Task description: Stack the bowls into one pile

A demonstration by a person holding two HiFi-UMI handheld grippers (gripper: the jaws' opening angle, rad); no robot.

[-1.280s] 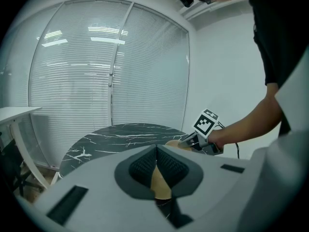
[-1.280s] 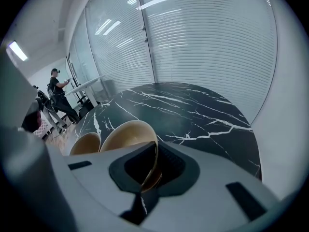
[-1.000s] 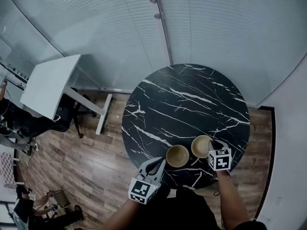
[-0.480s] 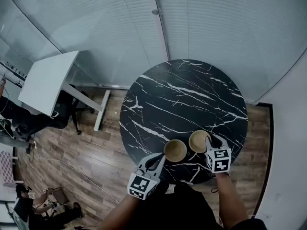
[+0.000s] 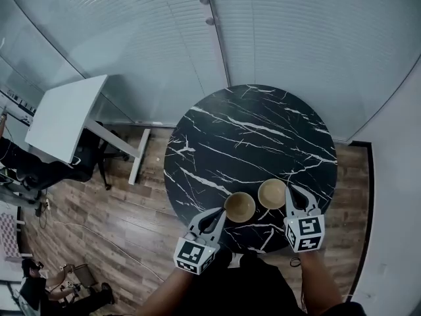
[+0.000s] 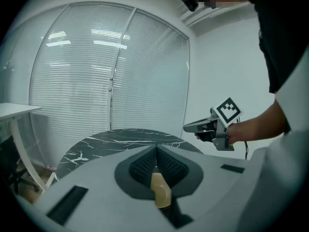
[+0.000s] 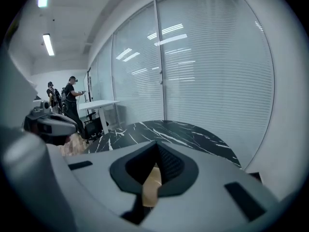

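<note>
Two tan bowls are side by side at the near edge of the round black surface (image 5: 250, 137) with white marble veins: the left bowl (image 5: 241, 207) and the right bowl (image 5: 272, 193). The left gripper (image 5: 221, 214) has its jaws clenched on the left bowl's rim. The right gripper (image 5: 289, 191) has just been closing its jaws, which now pinch the right bowl's rim. Each gripper's cube (image 5: 304, 233) carries black-and-white square markers

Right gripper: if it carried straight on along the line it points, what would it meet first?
Probably the bare marble table top, past the right bowl; the right gripper looks raised, though depth is unclear.
</note>
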